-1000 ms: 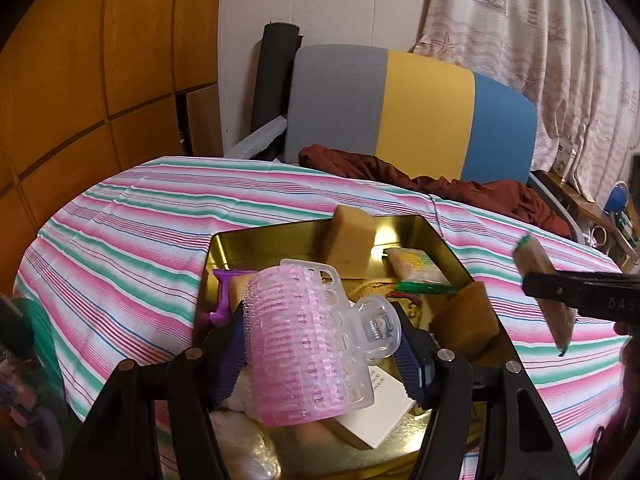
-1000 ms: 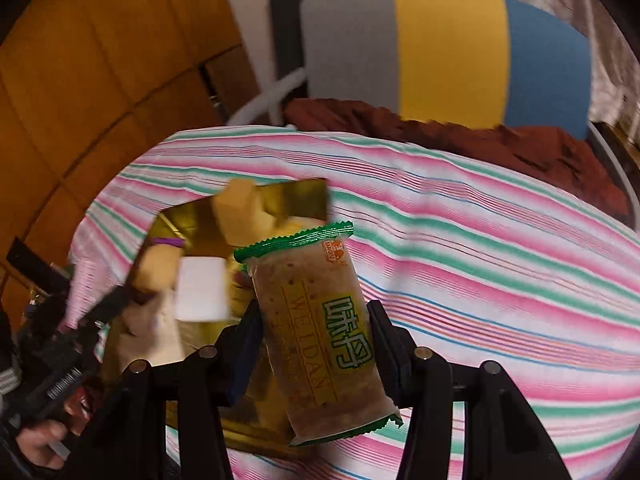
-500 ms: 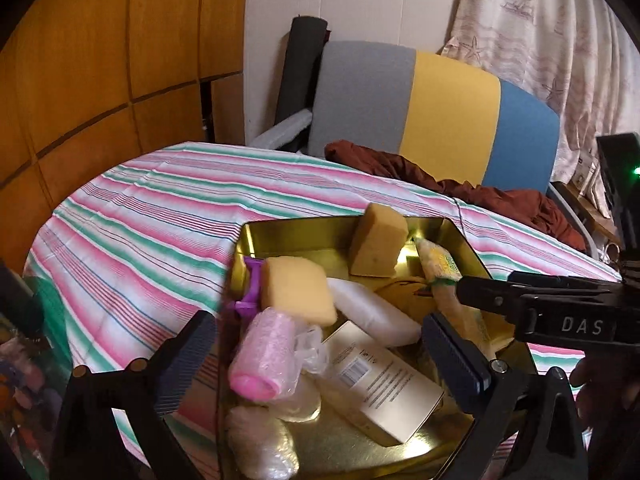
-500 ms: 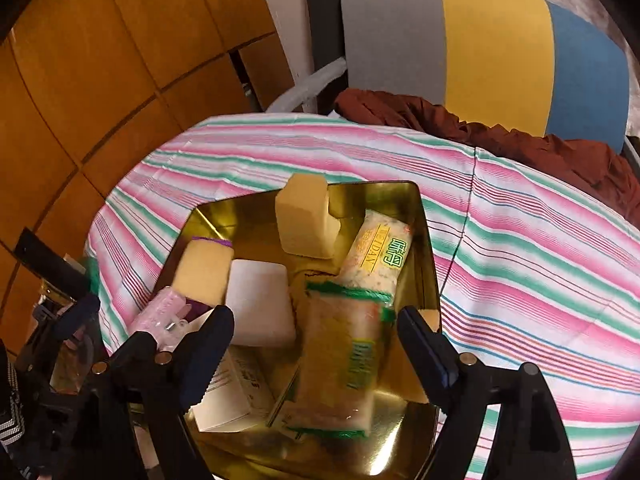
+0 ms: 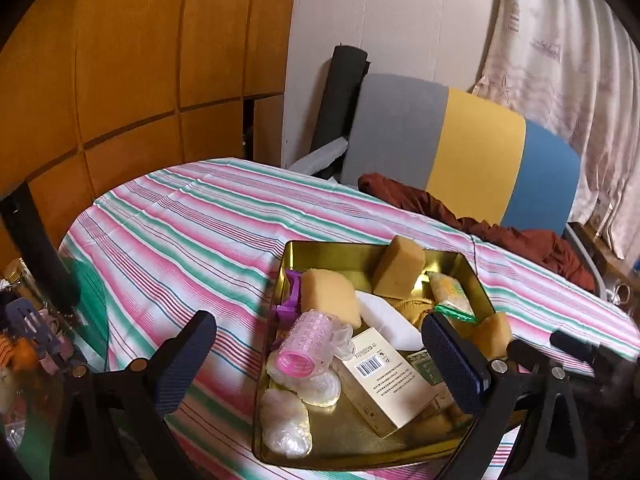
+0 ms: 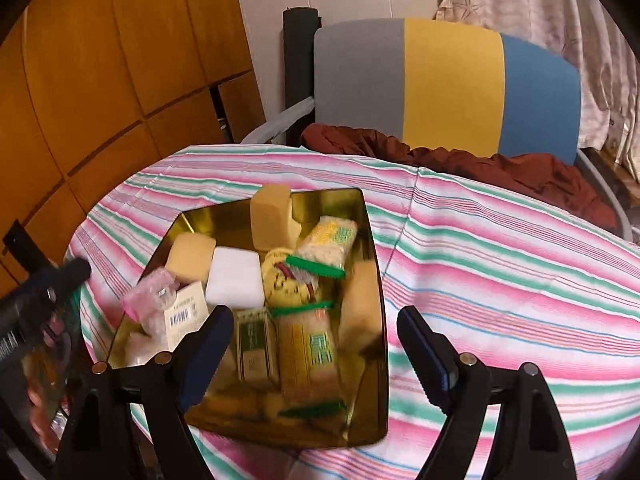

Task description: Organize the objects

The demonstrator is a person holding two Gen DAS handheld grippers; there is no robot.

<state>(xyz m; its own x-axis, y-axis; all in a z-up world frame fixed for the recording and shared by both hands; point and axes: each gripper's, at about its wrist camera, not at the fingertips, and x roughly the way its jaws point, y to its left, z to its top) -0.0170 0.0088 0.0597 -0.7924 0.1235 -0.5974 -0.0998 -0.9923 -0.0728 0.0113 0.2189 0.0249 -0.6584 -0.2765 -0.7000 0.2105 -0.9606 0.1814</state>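
home | striped tablecloth (image 5: 192, 216) | curtain (image 5: 560, 60) | upholstered chair (image 6: 448, 84) | wood panelling (image 5: 120, 60)

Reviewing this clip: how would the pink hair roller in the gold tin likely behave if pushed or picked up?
The pink hair roller is a hollow cylinder lying on its side atop crinkly bags in the gold tin, so a push would probably roll it. It looks light. Its ridged surface should resist slipping, though a hard squeeze may deform it.
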